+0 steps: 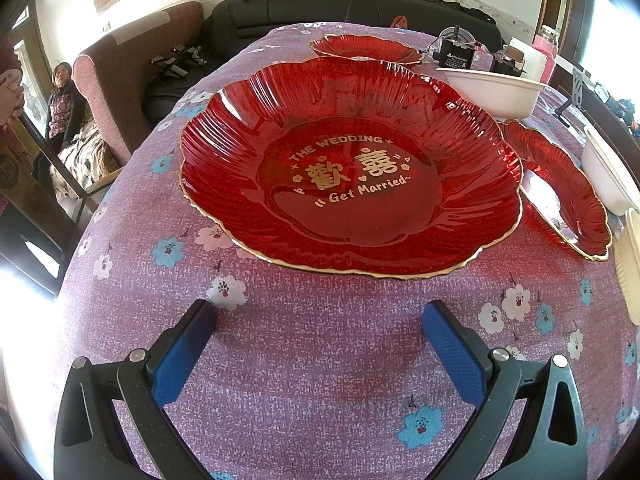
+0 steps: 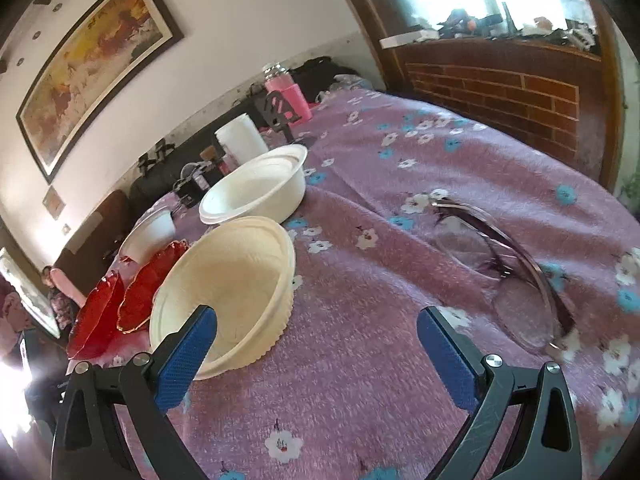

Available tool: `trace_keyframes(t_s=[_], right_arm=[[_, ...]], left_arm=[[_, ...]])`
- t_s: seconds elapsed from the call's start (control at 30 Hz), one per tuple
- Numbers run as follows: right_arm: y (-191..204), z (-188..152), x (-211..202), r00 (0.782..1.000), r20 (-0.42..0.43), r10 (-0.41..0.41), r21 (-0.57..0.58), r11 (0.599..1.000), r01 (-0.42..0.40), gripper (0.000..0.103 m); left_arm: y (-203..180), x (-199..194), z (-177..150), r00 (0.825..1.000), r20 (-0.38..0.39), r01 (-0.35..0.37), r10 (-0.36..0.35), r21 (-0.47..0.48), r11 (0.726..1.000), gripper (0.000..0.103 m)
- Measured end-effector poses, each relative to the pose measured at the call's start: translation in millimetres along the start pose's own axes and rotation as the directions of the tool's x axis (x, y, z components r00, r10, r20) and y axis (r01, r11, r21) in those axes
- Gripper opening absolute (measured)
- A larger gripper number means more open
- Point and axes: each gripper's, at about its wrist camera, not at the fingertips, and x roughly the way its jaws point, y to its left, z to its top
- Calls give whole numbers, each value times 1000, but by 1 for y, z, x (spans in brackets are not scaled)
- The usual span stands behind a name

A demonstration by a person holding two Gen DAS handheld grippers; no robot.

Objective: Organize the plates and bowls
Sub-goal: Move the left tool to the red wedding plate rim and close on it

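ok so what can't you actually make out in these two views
- Far red plate, left wrist view: its near part and centre are hidden behind the big red wedding plate.
- Cream bowl, left wrist view: cut off by the right edge.
- Items on the window sill, right wrist view: washed out by glare, too small.
- Clear glass plate, right wrist view: transparent, so its outline is mostly lost against the floral cloth.

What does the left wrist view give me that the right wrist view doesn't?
Left wrist only: the big red plate's full face with gold "THE WEDDING / Get Married" lettering, and open left tongs short of its rim. Right wrist only: the cream bowl beside the open right tongs, clear glass plates, a framed painting. Both: red plates, a white bowl, the floral purple cloth.
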Motion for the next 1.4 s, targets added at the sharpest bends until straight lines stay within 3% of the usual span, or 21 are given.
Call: trace_keyframes(t_s=[0.2,0.3,0.43,0.53,0.6,0.7,0.8,0.9,1.0,1.07,1.13,1.2,1.33,1.4], right_arm=[[63,3,-35,992,27,120,-121,986,-116,101],[97,2,-36,979,-39,200,-181,962,-203,99],[137,-4,-19,948,-157,278,-198,931,-306,96],[161,-9,0,922,-243,301,-198,915,-351,84],[180,-14,15,902,-300,310,-213,900,-380,63],[205,-19,31,890,-339,304,-224,893,-390,62],[226,-22,54,859,-390,331,-189,885,-426,63],[246,-27,79,835,-434,338,-147,888,-436,63],[259,-30,104,809,-469,355,-85,893,-441,63],[268,-35,117,804,-484,345,-82,897,-434,63],[273,-40,126,790,-497,360,-57,895,-443,63],[277,-43,137,790,-502,353,-50,900,-433,62],[281,-43,151,807,-489,331,-47,914,-403,62],[282,-42,156,804,-493,332,-53,911,-409,54]], left_arm=[[0,0,0,1000,0,-3,3,-6,1000,103],[-2,-1,-1,1000,0,-22,22,-28,999,103],[3,-6,-4,999,-30,28,-28,14,999,103],[12,-22,-17,995,-3,96,-96,36,995,103],[23,-36,-26,983,30,179,-180,45,983,103],[45,-51,-29,966,54,251,-254,43,967,103],[72,-66,-19,967,115,225,-226,17,974,103],[102,-73,-1,961,136,248,-240,-42,968,102],[124,-71,25,969,149,211,-199,-70,975,102],[130,-60,41,969,123,224,-212,-90,970,94],[135,-41,58,963,82,265,-256,-121,957,79],[136,-22,74,958,52,285,-280,-157,946,76],[129,6,96,965,30,261,-260,-180,948,74],[127,17,102,958,19,285,-287,-187,940,74]])
